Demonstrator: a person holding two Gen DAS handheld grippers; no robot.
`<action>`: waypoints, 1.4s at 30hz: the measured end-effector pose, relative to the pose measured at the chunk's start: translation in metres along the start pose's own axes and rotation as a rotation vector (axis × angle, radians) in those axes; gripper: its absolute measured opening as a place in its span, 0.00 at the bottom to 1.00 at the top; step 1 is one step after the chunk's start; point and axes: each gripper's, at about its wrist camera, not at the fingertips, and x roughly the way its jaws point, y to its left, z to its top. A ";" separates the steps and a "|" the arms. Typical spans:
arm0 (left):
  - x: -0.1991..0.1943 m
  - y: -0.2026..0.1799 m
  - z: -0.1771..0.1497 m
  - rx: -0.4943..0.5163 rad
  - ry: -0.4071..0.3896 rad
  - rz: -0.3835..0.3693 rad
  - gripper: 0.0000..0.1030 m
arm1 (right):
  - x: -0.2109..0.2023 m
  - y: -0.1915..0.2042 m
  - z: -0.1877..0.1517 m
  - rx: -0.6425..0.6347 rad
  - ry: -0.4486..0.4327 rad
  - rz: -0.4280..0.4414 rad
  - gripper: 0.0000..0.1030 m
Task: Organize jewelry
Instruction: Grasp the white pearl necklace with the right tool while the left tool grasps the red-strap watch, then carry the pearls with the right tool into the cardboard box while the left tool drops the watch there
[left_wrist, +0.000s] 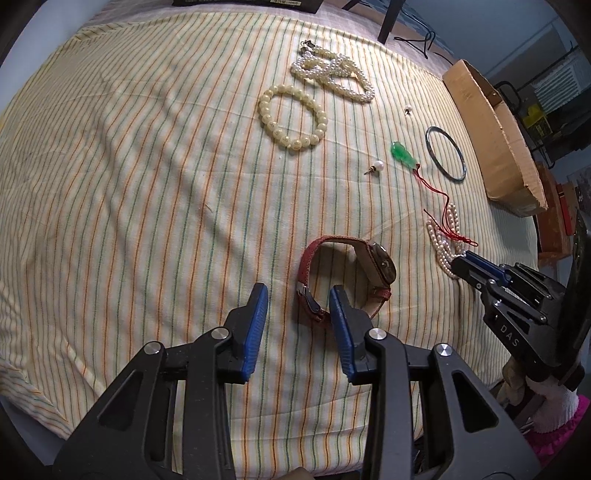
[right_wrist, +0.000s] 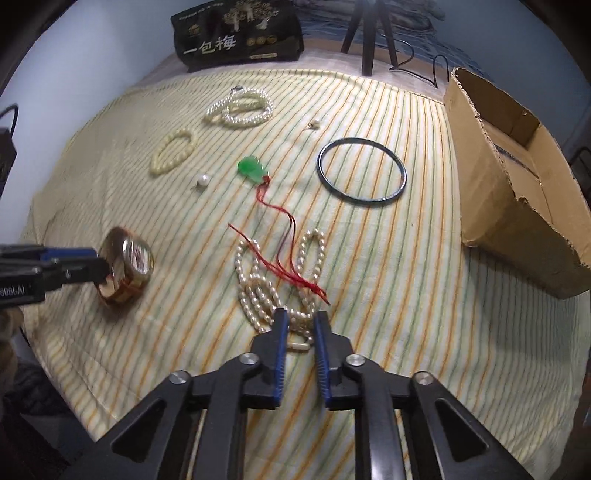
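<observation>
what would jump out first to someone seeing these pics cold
Jewelry lies scattered over a striped cloth, and the green pendant on its red cord stands out mid-cloth beside a thin bangle. Nearer, the left gripper straddles a red-strapped watch, and the right gripper brackets a small-pearl strand.

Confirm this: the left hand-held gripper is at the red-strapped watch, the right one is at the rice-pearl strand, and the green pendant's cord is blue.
Not quite: the green pendant has a red cord, as the right wrist view shows. The rest holds: left hand-held gripper at the watch, right hand-held gripper at the pearl strand.
</observation>
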 end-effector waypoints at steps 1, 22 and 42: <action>0.001 -0.001 0.000 0.002 0.000 0.000 0.32 | 0.000 0.000 -0.002 -0.007 0.004 -0.005 0.06; 0.006 0.002 0.000 -0.037 0.017 -0.032 0.28 | -0.008 -0.006 -0.003 0.037 -0.040 0.095 0.57; 0.016 -0.015 -0.001 0.018 0.009 -0.007 0.11 | -0.015 0.006 -0.010 -0.079 -0.052 0.004 0.04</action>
